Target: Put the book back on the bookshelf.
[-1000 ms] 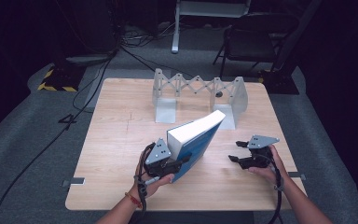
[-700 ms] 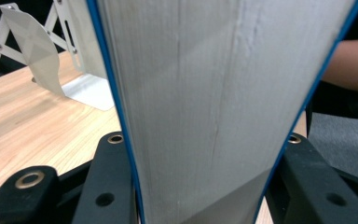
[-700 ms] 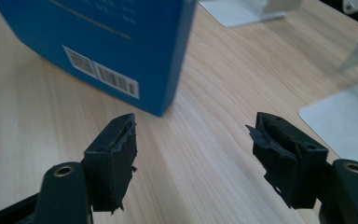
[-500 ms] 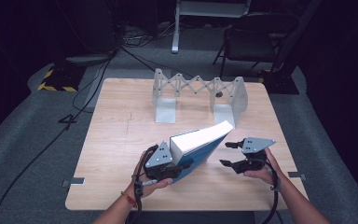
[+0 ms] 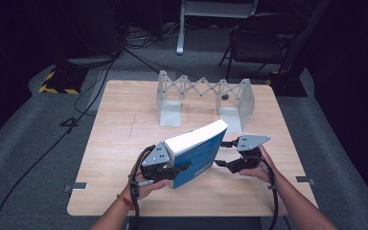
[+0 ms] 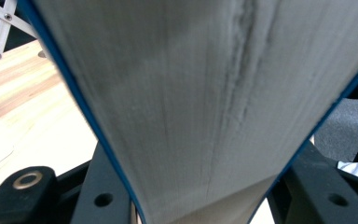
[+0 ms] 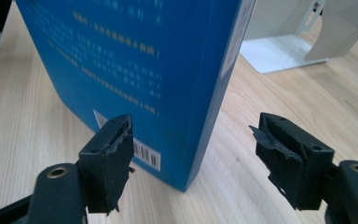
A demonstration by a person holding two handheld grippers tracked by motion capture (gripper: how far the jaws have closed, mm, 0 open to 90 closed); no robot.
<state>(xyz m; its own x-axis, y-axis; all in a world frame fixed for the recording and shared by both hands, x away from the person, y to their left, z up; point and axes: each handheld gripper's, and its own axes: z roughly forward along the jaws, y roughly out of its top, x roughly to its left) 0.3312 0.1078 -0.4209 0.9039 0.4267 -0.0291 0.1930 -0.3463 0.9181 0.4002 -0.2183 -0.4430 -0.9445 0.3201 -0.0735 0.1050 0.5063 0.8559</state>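
A thick blue book (image 5: 196,153) stands tilted on the table near the front edge, its white page block (image 6: 205,93) facing up and left. My left gripper (image 5: 165,167) is shut on the book's near end, with both jaws pressed on its covers in the left gripper view. My right gripper (image 5: 226,154) is open just right of the book. In the right gripper view its fingers (image 7: 109,161) straddle the spine corner of the blue cover (image 7: 135,60) without touching it. The barcode sits low on the back cover.
A grey expandable bookend rack (image 5: 203,98) stands at the back middle of the wooden table (image 5: 120,129). Cables and a chair lie on the dark floor beyond. A hand holds each gripper at the table's front edge.
The book has tipped lower and shifted a little right in my left gripper. My right gripper has moved left, closer to the book's spine end.
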